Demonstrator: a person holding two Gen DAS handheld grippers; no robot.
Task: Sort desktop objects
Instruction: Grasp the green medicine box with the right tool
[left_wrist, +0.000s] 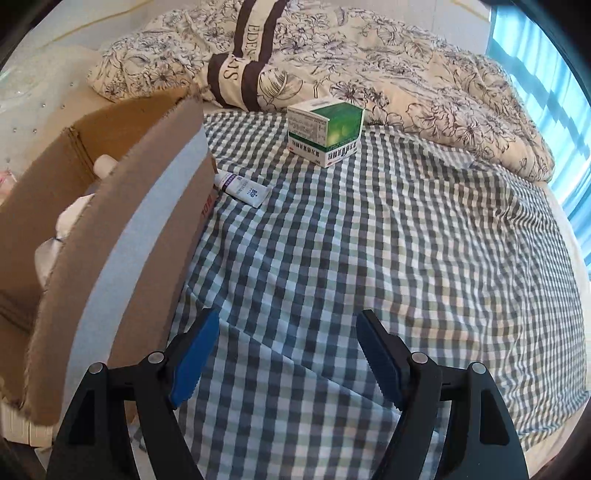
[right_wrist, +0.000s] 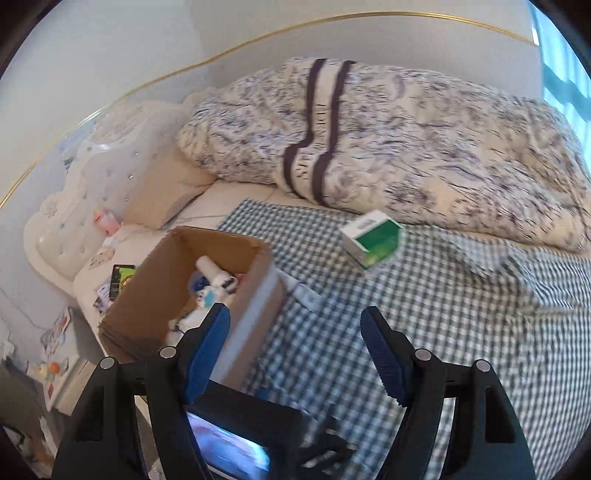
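Both tongs are spread and hold nothing: the left tongs (left_wrist: 288, 350) hover over the checked cloth (left_wrist: 369, 240). Left of them, the cardboard box (left_wrist: 110, 221) holds several items. Ahead, a white tube (left_wrist: 242, 187) and green carton (left_wrist: 325, 131) remain unsorted. The right tongs (right_wrist: 295, 354) hang above.

A home bedroom: bed with floral duvet (left_wrist: 388, 74), tufted headboard (right_wrist: 92, 192).

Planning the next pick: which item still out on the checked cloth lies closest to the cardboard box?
The small white tube, lying flat right beside the cardboard box. The green-and-white carton sits farther off, near the quilt.
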